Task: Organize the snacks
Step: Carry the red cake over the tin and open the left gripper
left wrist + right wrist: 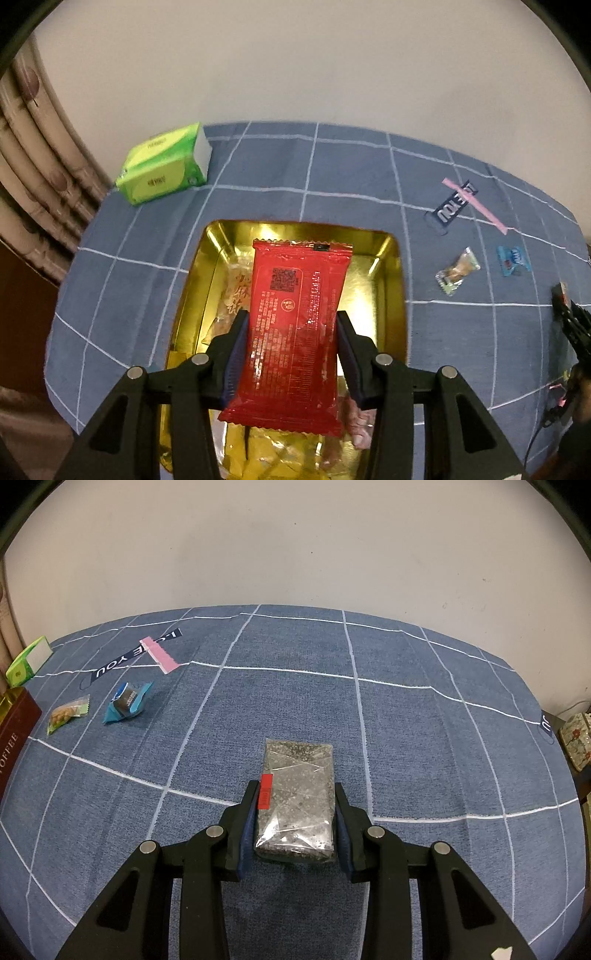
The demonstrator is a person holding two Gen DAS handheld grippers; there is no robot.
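Two grippers show here, each clamped on a snack.

From the left wrist view, the left gripper [291, 328] points steeply down over a gold tin [397, 258] that sits on the blue checked cloth [147, 236]. Its blue pads press on both long edges of a red packet [295, 325], which stands lengthways between the fingers with its printed back up and hangs above the tin's interior, above the yellow and pale wrapped sweets [266, 458] in the tin. Off to the right on the cloth lie a clear-wrapped candy [457, 271] and a blue-wrapped candy [512, 260], well apart from the tin. A green tissue pack [166, 164] rests at the cloth's far left corner.

From the right wrist view, the right gripper [295, 812] tilts down toward the cloth, its fingers closed on the sides of a clear-wrapped dark speckled bar [297, 801] with a red sticker [265, 792] by the left pad. Whether the bar touches the cloth cannot be told. The two small candies lie far left, beside the tin's dark red wall [16, 723].
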